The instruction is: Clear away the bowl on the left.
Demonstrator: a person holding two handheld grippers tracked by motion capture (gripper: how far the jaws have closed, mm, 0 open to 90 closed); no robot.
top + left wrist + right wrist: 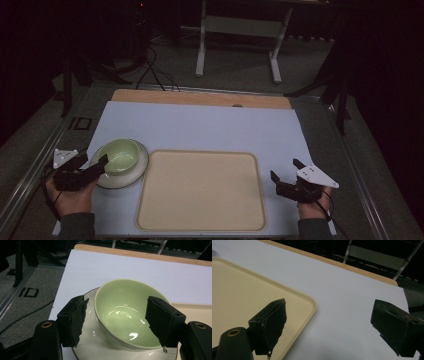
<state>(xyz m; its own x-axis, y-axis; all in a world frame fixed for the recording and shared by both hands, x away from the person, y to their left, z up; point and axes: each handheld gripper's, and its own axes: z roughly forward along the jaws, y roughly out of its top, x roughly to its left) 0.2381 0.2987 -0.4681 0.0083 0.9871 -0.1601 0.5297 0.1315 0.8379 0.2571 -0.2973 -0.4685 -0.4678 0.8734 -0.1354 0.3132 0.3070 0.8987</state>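
A pale green bowl [120, 155] [125, 315] stands on a white plate [141, 169] [92, 346] at the left of the white mat. My left gripper [94, 159] [117, 322] sits at the plate's left edge, pointing at the bowl. Its jaws are wide apart and straddle the bowl. A gap shows between the left pad [75, 322] and the bowl's rim, so nothing is pressed. An empty beige tray [200, 190] [237, 290] lies in the middle. My right gripper [285, 168] [329, 322] hovers open over the mat just right of the tray, with nothing between its fingers.
The white mat [200, 125] covers a wooden tabletop whose far edge [200, 97] shows as a brown strip. Metal rails [30, 170] run along both sides of the table. Beyond it are a white desk frame [202, 50], floor cables [155, 75] and dark stands.
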